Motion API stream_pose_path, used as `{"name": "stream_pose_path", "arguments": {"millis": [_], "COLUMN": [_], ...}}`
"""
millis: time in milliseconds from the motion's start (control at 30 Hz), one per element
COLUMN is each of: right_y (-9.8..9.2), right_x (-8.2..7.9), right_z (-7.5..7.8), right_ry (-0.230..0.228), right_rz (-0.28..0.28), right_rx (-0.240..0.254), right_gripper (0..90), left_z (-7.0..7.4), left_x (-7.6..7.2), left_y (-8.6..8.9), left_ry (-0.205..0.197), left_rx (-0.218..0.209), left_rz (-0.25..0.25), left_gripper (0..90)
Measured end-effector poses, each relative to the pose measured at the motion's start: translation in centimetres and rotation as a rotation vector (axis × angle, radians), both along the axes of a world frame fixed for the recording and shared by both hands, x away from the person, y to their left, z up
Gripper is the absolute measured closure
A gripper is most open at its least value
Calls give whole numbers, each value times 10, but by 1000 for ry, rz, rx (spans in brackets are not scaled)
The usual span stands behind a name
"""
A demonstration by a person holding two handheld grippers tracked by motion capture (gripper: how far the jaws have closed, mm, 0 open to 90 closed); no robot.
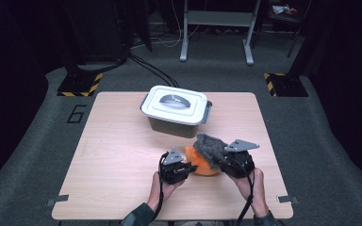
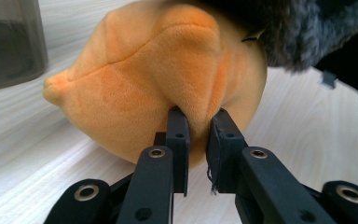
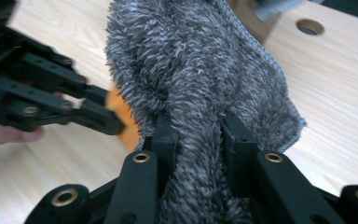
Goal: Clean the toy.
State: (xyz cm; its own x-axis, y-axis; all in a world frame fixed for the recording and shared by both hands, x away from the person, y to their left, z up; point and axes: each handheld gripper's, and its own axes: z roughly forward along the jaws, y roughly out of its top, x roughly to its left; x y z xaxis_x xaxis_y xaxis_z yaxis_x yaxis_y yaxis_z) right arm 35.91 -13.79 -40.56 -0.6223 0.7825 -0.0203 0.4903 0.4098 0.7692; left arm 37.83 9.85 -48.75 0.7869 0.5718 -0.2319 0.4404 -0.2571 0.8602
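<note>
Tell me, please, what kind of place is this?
Probably a lab or recording studio: a lone wooden table on grey carpet, hazard-striped stand bases, and loose cables across the floor.

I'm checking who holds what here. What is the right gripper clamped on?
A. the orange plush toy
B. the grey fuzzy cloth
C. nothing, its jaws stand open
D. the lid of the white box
B: in the right gripper view the right gripper pinches a fold of the grey fuzzy cloth between its jaws, while the left gripper grips the orange plush toy.
</note>
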Motion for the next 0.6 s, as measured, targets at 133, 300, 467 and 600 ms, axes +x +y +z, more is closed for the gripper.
{"name": "stream_pose_path", "arguments": {"millis": [133, 300, 467, 600], "right_y": [20, 31, 26, 17], "right_x": [0, 6, 8, 10], "right_z": [-2, -14, -14, -16], "right_ry": [-3, -18, -4, 1], "right_rz": [22, 16, 8, -10], "right_rx": [-64, -129, -107, -93], "right_gripper": [704, 707, 707, 707], "left_z": [1, -4, -4, -4], "left_x": [-1, 3, 3, 4], "left_y": [-1, 2, 2, 2], "left_ry": [5, 26, 26, 33], "left_rx": [7, 6, 7, 0], "left_rz": [-6, 10, 8, 7], "left_gripper": [802, 800, 798, 796]}}
